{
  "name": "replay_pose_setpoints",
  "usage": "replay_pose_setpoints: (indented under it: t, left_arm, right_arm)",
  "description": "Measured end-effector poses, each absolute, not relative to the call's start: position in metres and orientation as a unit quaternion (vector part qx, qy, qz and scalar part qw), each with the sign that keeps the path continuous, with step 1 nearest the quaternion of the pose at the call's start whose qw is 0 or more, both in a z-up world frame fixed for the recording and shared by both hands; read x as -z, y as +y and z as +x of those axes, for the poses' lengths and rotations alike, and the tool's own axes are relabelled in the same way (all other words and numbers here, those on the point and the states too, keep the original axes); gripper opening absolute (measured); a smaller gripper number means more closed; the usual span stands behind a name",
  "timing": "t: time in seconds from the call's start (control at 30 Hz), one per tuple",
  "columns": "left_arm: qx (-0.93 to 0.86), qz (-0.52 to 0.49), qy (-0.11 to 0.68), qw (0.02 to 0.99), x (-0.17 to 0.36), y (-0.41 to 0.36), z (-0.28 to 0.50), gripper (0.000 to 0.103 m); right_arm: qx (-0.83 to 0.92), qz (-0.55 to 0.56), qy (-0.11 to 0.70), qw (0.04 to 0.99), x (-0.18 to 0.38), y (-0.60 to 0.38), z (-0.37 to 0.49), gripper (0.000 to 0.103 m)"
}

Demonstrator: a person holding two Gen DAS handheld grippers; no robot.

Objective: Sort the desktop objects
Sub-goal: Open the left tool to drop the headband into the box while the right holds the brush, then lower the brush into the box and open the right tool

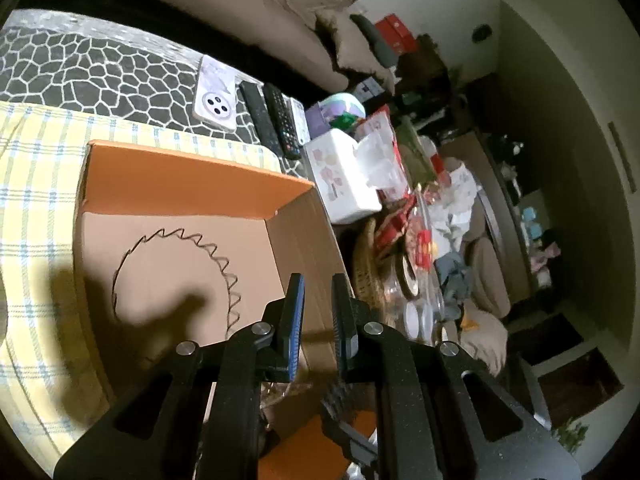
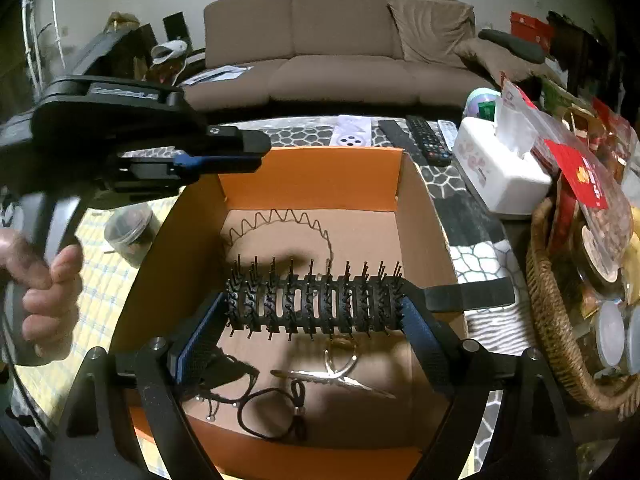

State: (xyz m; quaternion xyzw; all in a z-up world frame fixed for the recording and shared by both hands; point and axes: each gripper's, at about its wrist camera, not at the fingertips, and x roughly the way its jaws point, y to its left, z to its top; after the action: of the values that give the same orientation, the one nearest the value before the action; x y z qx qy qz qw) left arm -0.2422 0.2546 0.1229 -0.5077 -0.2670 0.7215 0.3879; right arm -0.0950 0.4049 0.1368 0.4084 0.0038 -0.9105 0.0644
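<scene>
An orange-rimmed cardboard box (image 2: 312,172) sits on the table; it also shows in the left wrist view (image 1: 192,176). Inside lie a zigzag wire headband (image 2: 280,220), scissors (image 2: 340,376) and a black cord (image 2: 272,412). My right gripper (image 2: 316,320) is shut on a black bristled hairbrush (image 2: 316,304), held crosswise above the box, handle to the right. My left gripper (image 1: 318,304) hovers over the box's right wall with jaws a little apart and nothing between them; it also shows in the right wrist view (image 2: 224,160) at the box's far left corner.
A phone (image 1: 214,98), two black remotes (image 1: 272,120) and a white tissue box (image 1: 344,172) lie beyond the box. A wicker basket (image 2: 552,320) of packets stands right of it. A small jar (image 2: 130,232) sits left on the yellow checked cloth (image 1: 36,200). A sofa (image 2: 340,40) is behind.
</scene>
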Motion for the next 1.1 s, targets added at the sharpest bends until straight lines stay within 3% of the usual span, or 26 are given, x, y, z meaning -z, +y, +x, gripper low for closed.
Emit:
replay_pose_setpoints:
  t: [0.37, 0.6, 0.73, 1.1]
  left_arm:
    - [-0.724, -0.5, -0.238, 0.412, -0.146, 0.222, -0.209, 0.051]
    - [-0.722, -0.504, -0.231, 0.414, -0.146, 0.211, -0.198, 0.06]
    - [-0.721, -0.501, -0.247, 0.409, -0.145, 0.198, -0.196, 0.071]
    - [-0.716, -0.513, -0.262, 0.395, -0.132, 0.18, -0.193, 0.081]
  right_arm:
    - [0.899, 0.422, 0.079, 0.084, -0.129, 0.37, -0.096, 0.089]
    - [0.889, 0.439, 0.105, 0.079, -0.123, 0.344, -0.108, 0.089]
    - [0.887, 0.439, 0.111, 0.089, -0.121, 0.332, -0.11, 0.089]
    - [0.87, 0.475, 0.107, 0.082, -0.101, 0.323, -0.124, 0.089]
